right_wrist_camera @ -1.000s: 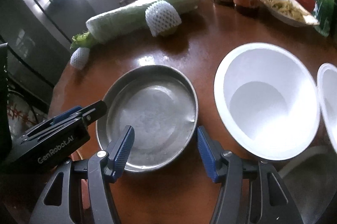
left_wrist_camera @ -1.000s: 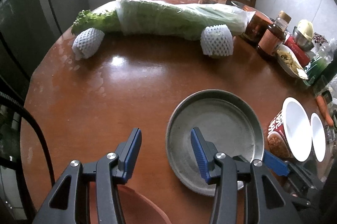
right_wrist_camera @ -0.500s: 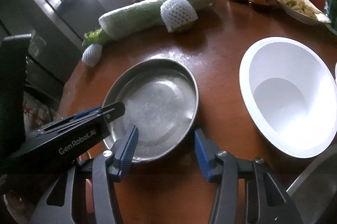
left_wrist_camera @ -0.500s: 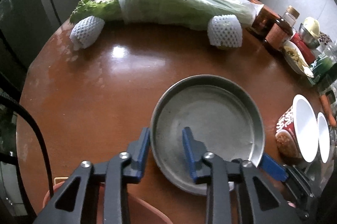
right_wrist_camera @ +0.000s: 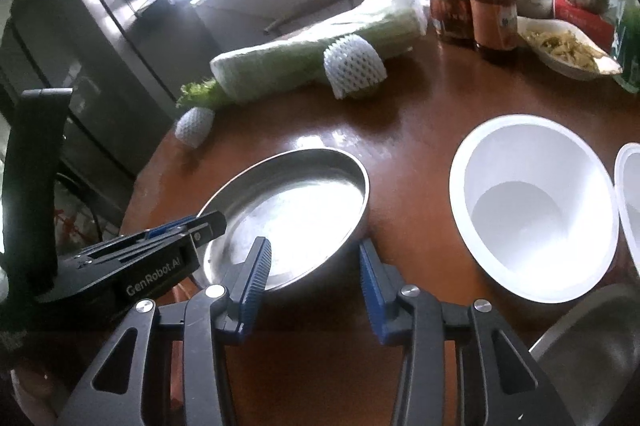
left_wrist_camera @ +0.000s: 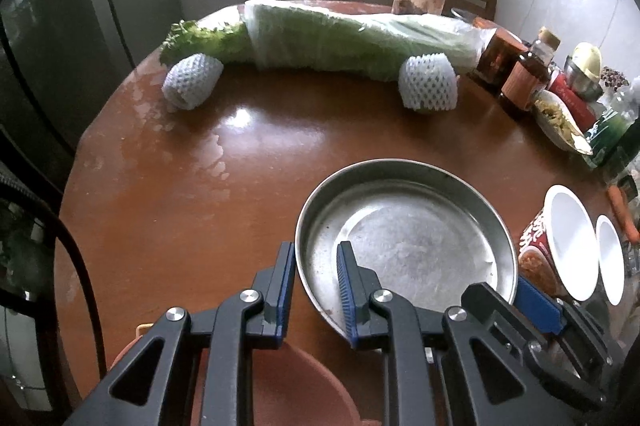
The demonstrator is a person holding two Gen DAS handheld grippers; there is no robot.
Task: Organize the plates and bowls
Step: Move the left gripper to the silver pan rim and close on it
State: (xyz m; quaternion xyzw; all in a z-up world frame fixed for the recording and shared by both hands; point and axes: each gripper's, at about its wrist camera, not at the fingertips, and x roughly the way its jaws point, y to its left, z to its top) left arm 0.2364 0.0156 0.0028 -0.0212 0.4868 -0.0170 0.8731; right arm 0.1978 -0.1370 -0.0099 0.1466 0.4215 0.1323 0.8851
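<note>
The left gripper (left_wrist_camera: 316, 290) is biting the near left rim of the metal plate (left_wrist_camera: 408, 230). One of its jaws is sitting outside the rim and the other inside, and they are squeezing the thin wall between them.

The right gripper (right_wrist_camera: 314, 266) is reaching for the same plate from the near right side. Its jaws have just been closing, but they are not pressing yet. One jaw is lying over the inside of the plate and the other is standing just outside the rim, with a gap showing. So the rim is running between the jaws, and the plate is lying straight ahead of both grippers, by the near edge of the brown surface (left_wrist_camera: 192, 209).

To the right of the plate a white bowl (right_wrist_camera: 532, 205) is sitting, with a second white bowl (right_wrist_camera: 632, 201) just beside it at the right edge.

Farther back, a long bagged cabbage (left_wrist_camera: 352, 41) is lying across the far side of the surface, with jars and bottles (right_wrist_camera: 492, 9) crowding the far right.

I think the next move is to lift the plate with both grippers, so the right jaws need to close on the rim first.
</note>
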